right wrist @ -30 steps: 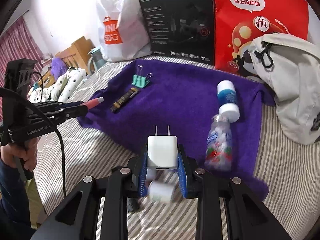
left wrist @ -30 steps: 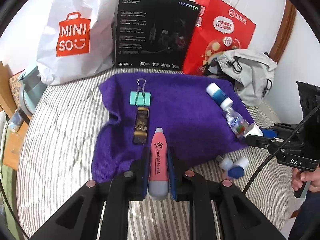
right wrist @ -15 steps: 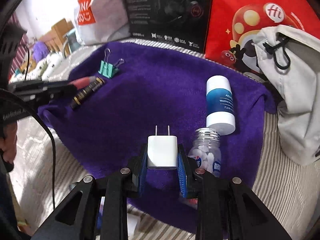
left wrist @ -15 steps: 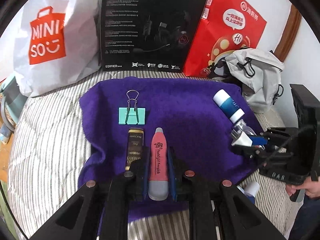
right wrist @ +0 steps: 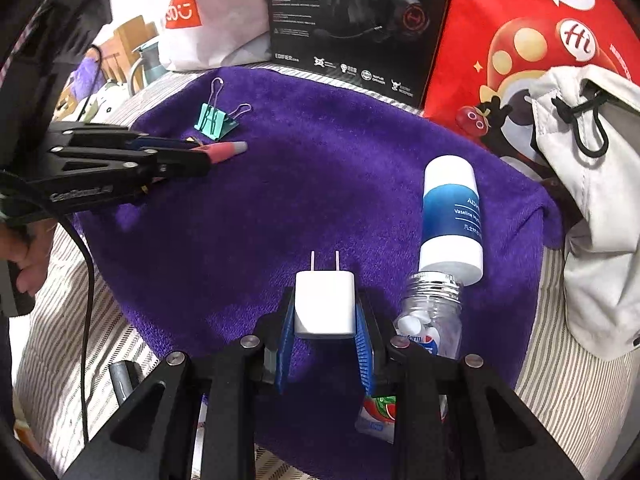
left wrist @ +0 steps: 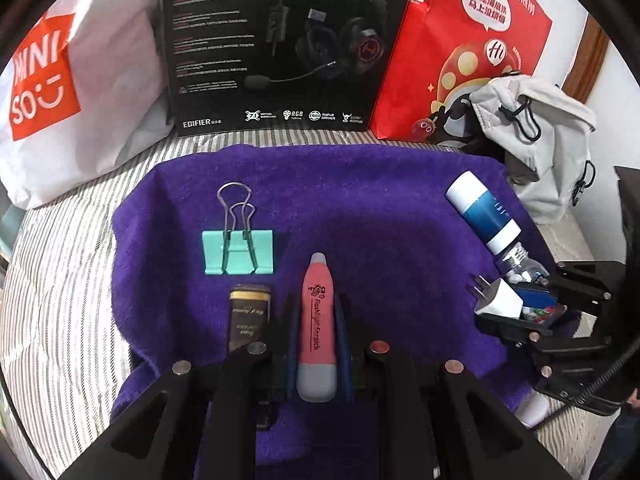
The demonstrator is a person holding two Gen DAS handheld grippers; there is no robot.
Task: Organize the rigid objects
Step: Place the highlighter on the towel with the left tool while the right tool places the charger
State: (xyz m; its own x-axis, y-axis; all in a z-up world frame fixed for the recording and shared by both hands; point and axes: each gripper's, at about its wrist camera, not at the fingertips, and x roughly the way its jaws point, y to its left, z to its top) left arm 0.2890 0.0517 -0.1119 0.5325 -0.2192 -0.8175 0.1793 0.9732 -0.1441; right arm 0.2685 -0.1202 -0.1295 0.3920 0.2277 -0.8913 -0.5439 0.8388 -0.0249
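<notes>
Flashlight earpick (left wrist: 318, 322), pink: clamped lengthwise in left gripper (left wrist: 316, 320), low over purple towel (left wrist: 360, 200), beside brown tube (left wrist: 248, 316) and green binder clip (left wrist: 238, 251), likely to extend that row. Charger plug (right wrist: 325, 304), white: pinched in right gripper (right wrist: 325, 322), prongs forward, beside pill bottle (right wrist: 432, 320) and Vaseline stick (right wrist: 452, 216).

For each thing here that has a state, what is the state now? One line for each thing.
Left hand-held gripper: shut on the pink flashlight pen.
Right hand-held gripper: shut on the white charger plug, prongs forward.
Green binder clip: lying on the purple towel.
Blue-white tube: capped, lying flat.
Clear candy bottle: on its side.
</notes>
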